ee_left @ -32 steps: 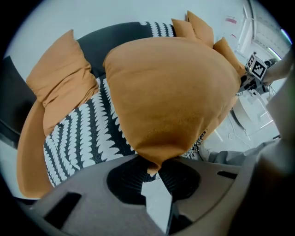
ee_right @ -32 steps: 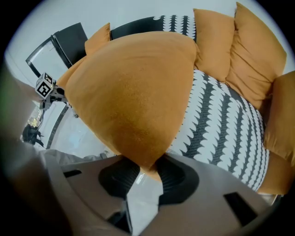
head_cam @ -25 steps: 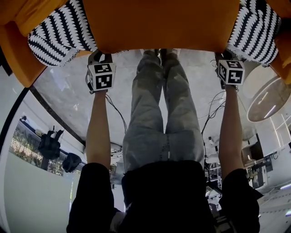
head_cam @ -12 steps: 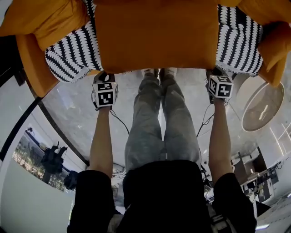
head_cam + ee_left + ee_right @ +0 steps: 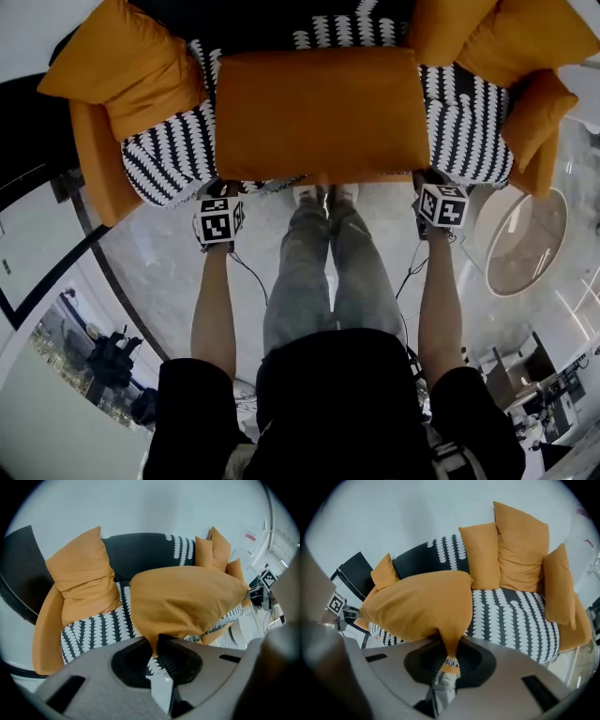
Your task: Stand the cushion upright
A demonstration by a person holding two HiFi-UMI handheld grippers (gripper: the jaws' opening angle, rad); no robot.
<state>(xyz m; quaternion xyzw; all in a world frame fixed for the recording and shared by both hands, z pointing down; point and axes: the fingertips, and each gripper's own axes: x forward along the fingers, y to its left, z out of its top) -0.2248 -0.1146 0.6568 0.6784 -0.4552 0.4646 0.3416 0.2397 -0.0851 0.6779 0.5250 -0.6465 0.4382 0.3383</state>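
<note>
While the left tongs (image 5: pixel 157 641) pinch one near corner of the orange cushion (image 5: pixel 319 112) and the right tongs (image 5: pixel 449 656), just closing tighter, pinch the other, it stretches away over the sofa (image 5: pixel 169 159), long axis spanning both hands equally.

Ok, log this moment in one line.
left gripper: shut on cushion corner; right gripper: just closed tighter on other corner; cushion: held over sofa

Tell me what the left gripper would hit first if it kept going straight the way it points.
The orange cushion: the left gripper is clamped on its corner, so the cushion's bulk lies right ahead. Past it is probably the patterned sofa seat, though depth is hard to judge.
</note>
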